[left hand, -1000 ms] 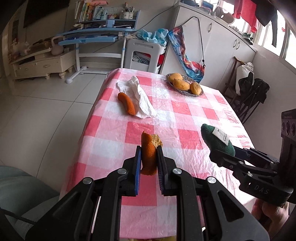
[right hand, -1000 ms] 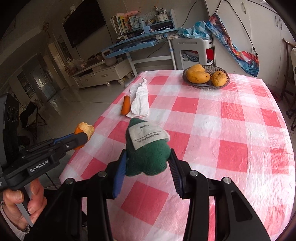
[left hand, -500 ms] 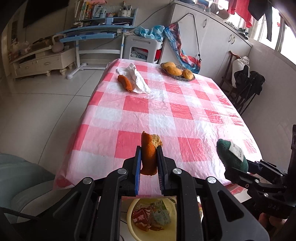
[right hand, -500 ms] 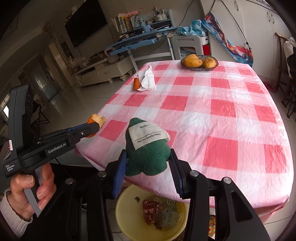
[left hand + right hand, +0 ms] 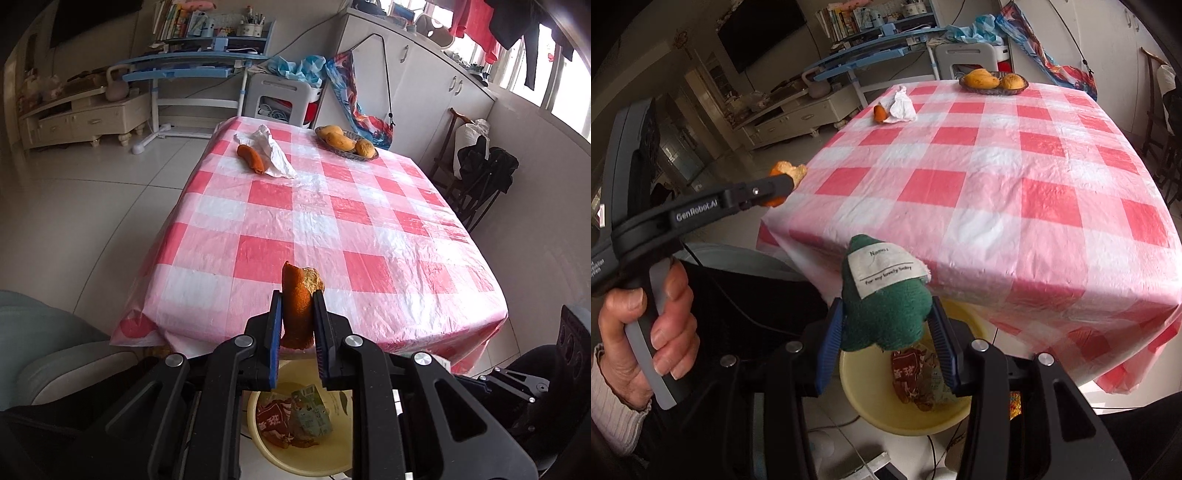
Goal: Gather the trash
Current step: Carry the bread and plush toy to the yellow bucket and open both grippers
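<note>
My left gripper point(image 5: 297, 325) is shut on an orange piece of bread point(image 5: 297, 306), held upright past the near edge of the checked table point(image 5: 332, 221). Seen from the right wrist, that bread point(image 5: 786, 173) sticks out of the left gripper point(image 5: 775, 186) beside the table corner. My right gripper point(image 5: 886, 332) is shut on a green plush toy point(image 5: 882, 306) with a white label. Below both, on the floor, a yellow bin point(image 5: 343, 458) point(image 5: 871, 410) holds wrappers. A sausage point(image 5: 252, 158) and a crumpled white tissue point(image 5: 273, 153) lie at the table's far left.
A basket of fruit point(image 5: 347, 142) stands at the far end of the table. A grey seat point(image 5: 55, 350) is at the lower left. A dark chair point(image 5: 480, 173) stands right of the table, cabinets and a blue desk behind. A hand point(image 5: 646, 332) grips the left handle.
Both grippers have drawn back from over the table to beyond its near edge, each keeping its load. The yellow bin has come into view beneath them.
</note>
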Available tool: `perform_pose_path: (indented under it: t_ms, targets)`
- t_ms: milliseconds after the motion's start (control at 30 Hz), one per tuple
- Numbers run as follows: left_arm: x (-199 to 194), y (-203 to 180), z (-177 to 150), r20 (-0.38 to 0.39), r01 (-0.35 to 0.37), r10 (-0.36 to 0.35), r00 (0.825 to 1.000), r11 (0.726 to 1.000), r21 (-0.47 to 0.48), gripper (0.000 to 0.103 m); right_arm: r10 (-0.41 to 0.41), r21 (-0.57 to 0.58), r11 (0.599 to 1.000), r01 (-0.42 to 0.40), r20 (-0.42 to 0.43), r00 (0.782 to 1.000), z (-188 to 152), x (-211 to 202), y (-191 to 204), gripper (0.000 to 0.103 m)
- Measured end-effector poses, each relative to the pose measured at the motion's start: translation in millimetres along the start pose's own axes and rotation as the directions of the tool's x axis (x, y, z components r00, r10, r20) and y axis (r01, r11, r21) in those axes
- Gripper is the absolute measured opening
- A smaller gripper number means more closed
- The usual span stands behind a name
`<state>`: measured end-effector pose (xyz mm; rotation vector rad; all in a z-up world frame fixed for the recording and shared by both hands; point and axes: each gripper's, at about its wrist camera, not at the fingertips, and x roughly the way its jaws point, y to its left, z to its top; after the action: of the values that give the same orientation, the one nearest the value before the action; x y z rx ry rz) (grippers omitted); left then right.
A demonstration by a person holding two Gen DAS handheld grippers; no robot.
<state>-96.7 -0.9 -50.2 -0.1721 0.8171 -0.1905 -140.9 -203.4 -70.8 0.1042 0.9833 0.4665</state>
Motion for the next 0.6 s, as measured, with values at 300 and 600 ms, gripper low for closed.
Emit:
perform_pose_path:
  t_ms: [300,600]
  targets:
    - [-7.7,-10.4,-22.3,-0.030,0.010,-0.009,1.000,0.999,0.039,0.016,-0.053,-0.004,0.999,0.053,-0.073,0.996,-18.3,6.8,3.5,0.056]
    - [-3.9,-23.0,-39.5,-0.098,0.033,-0.024,0.995,0.995,0.098,0.016,-0.060,0.162,0.986,0.043,0.101,0.993,-14.3,-24.4,-24.0,0.075]
